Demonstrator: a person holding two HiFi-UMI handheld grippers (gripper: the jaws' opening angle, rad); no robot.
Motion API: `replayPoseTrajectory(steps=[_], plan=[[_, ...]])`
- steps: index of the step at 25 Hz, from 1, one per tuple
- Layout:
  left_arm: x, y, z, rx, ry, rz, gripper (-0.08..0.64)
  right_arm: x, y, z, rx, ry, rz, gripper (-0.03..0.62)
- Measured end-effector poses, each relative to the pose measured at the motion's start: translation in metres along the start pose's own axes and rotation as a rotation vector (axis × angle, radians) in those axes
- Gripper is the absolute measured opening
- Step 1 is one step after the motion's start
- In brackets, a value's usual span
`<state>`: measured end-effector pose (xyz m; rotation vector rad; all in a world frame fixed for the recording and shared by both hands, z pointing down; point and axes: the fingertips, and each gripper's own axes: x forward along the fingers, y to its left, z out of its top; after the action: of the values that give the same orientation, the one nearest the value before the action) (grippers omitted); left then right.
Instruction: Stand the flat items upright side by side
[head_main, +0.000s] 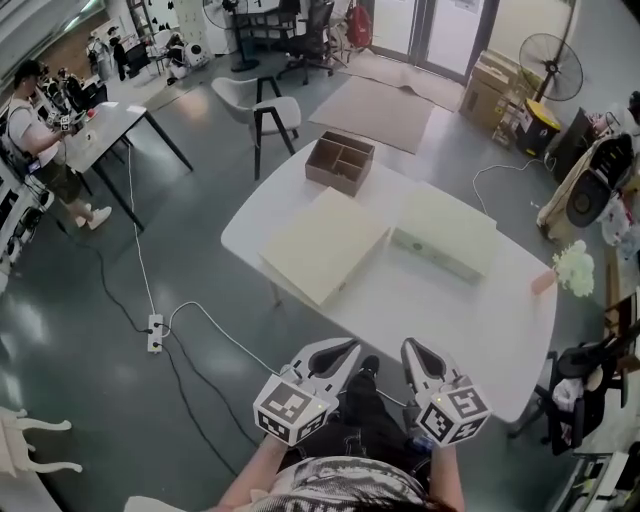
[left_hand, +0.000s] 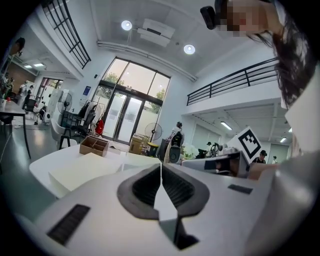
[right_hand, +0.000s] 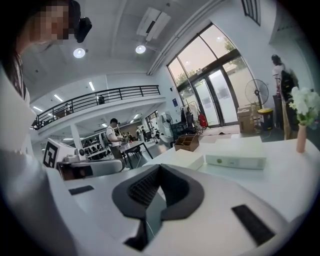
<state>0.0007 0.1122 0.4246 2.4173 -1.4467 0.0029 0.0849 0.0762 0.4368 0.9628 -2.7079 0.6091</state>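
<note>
Left claw: jaws together, nothing between them; held short of the tabletop's near edge.
Right claw: jaws together, empty; level with the left claw and just beside it.
Tabletop: white and bare directly ahead of both claws.
Left flat box: cream, lying flat ahead of the left claw, close to the tabletop's left edge.
Right flat box: cream, lying flat ahead of the right claw and just beside the first. I cannot tell whether they touch.
Divided brown box: beyond the left flat box, at the far edge.
Vase of flowers: well off to the right of the right claw, at the tabletop's edge.
Task state: judged not begun; neither box is upright.
Risk, slide: a broad box tipped on a smooth top may skid; the left one could go over the near-left edge.
Risk, topple: a thin box on its edge looks tippy, and one falling may knock down its neighbour.
Risk, grip: both claws must open first; a shallow pinch on a rim may slip.
Count: two claws, two flat boxes, one brown box, one vase, one tabletop.
</note>
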Motion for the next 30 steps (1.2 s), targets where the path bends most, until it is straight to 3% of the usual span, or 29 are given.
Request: replayPoseTrajectory(steps=[9,20,22,24,30], plan=[[0.074,0.024,0.009,-0.006,0.034,-0.012,0.015,0.027,-0.075,0.029,0.048,-0.026,-0.037,0.000],[0.182,0.053,-0.009,-0.077,0.147,-0.003,0.021,0.025,-0.219,0.055,0.112,-0.052,-0.178,0.000],[0.197,0.060,-0.017,-0.070,0.182,0.001,0.060,0.022,-0.245,0.057,0.121,-0.052,-0.200,0.000],[0.211,0.066,-0.024,-0.070,0.208,-0.002,0.143,0.021,-0.272,0.058,0.125,-0.051,-0.223,0.000],[0.256,0.087,-0.049,-0.129,0.284,0.007,0.187,0.022,-0.348,0.061,0.131,-0.029,-0.304,0.000]])
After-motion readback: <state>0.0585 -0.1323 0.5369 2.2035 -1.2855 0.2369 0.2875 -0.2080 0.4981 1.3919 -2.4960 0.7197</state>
